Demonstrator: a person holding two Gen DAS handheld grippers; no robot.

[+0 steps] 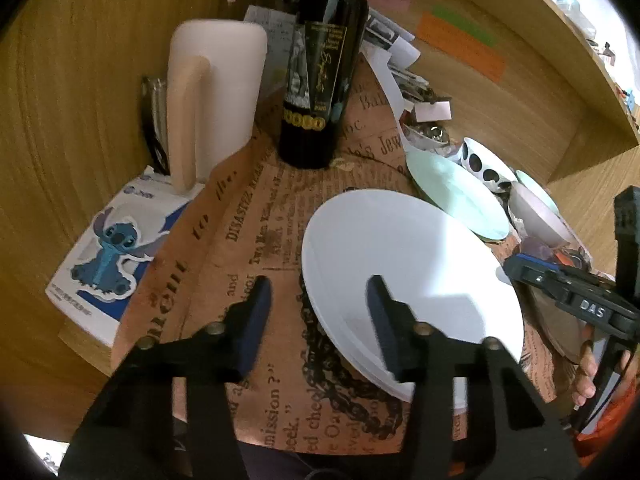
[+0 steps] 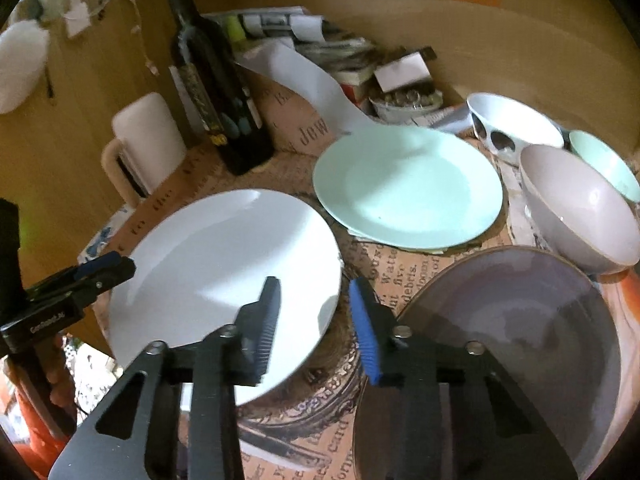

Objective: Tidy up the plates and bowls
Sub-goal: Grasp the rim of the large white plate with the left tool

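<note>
A white plate [image 1: 412, 264] lies on the newspaper-print mat; it also shows in the right wrist view [image 2: 216, 264]. My left gripper [image 1: 320, 292] is open, its fingers straddling the plate's left rim from above. My right gripper [image 2: 314, 296] is open over the plate's right rim, empty. A mint plate [image 2: 408, 188] lies behind, a grey plate [image 2: 512, 332] at the right. A grey bowl [image 2: 580, 212], a dotted white bowl [image 2: 512, 124] and a mint bowl [image 2: 604, 160] stand at the back right.
A dark wine bottle [image 1: 320, 80] stands at the back of the mat [image 1: 240, 240]. A white mug [image 1: 212, 96] stands left of it. Papers and clutter [image 2: 320, 48] pile against the wooden back wall. A Stitch sticker box [image 1: 112, 256] lies at the left.
</note>
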